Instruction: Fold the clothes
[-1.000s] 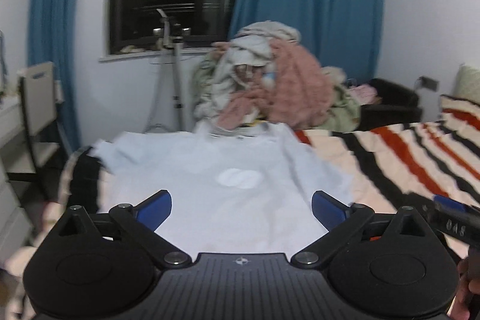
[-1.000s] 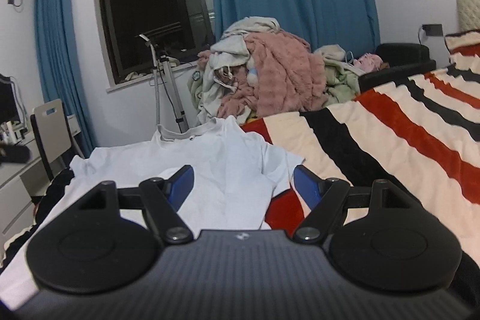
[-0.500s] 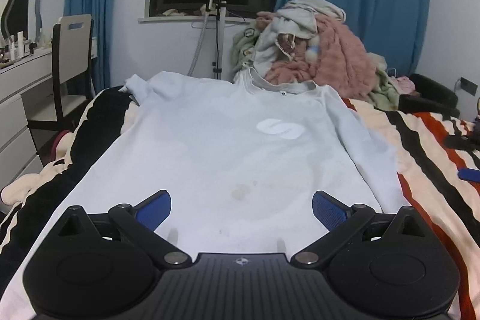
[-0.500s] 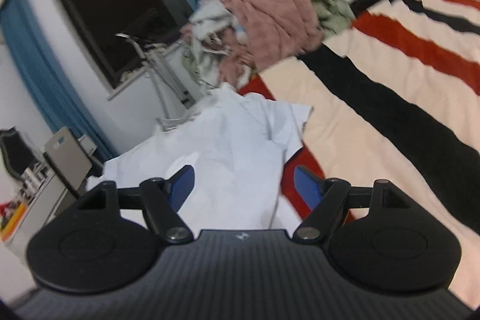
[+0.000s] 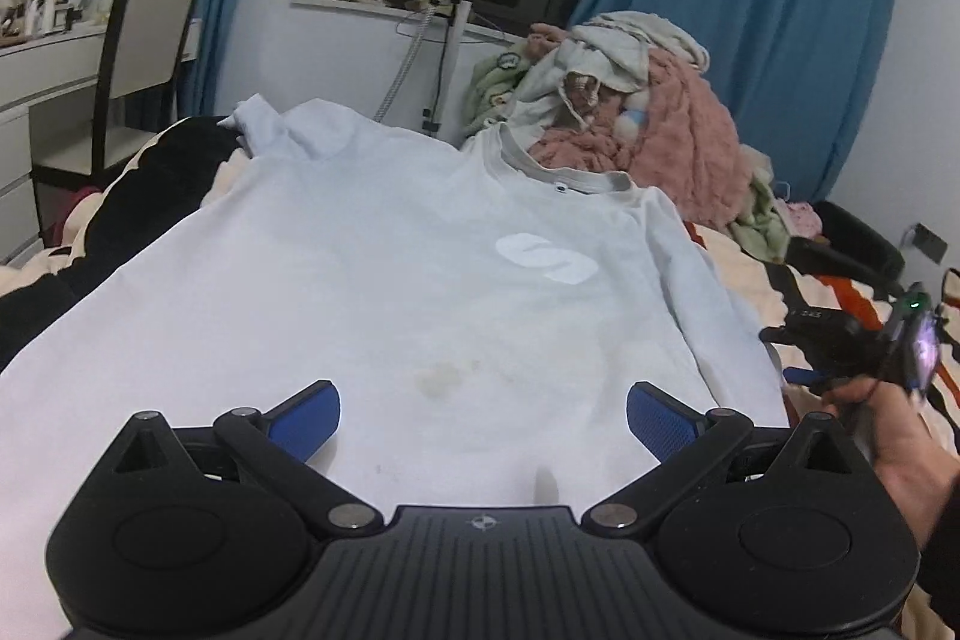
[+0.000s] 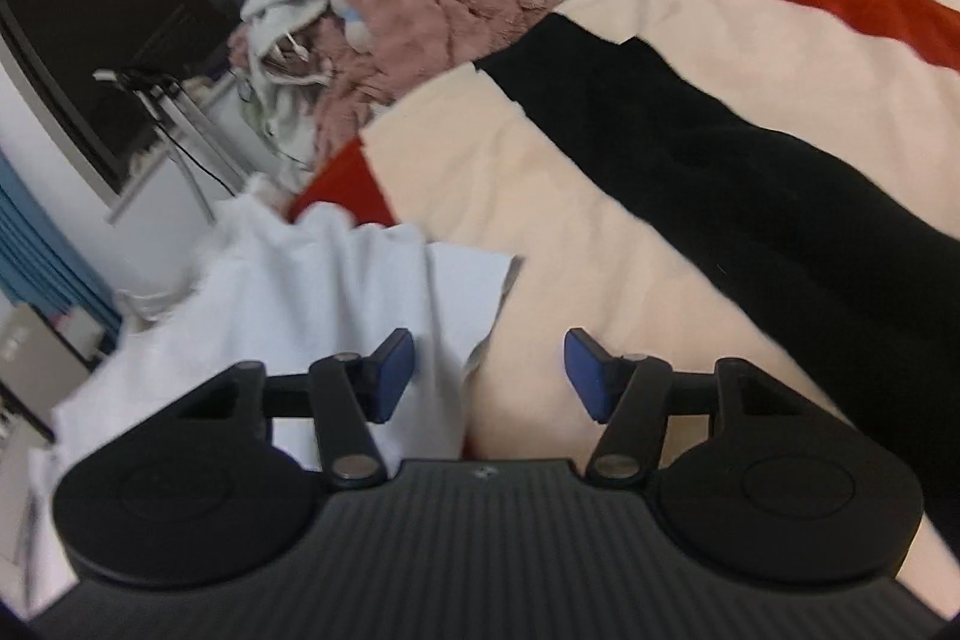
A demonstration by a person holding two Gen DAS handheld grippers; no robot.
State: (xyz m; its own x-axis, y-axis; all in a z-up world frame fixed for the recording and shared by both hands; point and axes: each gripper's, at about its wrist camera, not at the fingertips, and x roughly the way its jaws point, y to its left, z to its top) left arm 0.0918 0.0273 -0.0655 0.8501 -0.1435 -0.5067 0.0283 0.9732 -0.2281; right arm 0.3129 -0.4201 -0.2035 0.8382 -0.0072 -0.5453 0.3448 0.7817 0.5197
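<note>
A white long-sleeved shirt [image 5: 384, 280] with a white chest logo lies flat, face up, on the striped bed, collar far. My left gripper [image 5: 483, 418] is open and empty, low over the shirt's hem near a faint stain. My right gripper [image 6: 489, 376] is open and empty, just above the bed at the shirt's right sleeve end [image 6: 360, 280]. In the left wrist view the right gripper [image 5: 804, 373] shows at the shirt's right edge, held by a hand.
A pile of pink, grey and green clothes [image 5: 624, 100] sits at the far end of the bed [image 6: 690, 160]. A chair [image 5: 141, 40] and white desk stand at the left. A metal stand is by the dark window. Blue curtains hang behind.
My left gripper has lowered and moved in over the shirt's hem. My right gripper has dropped and tilted toward the right sleeve end, close to the blanket.
</note>
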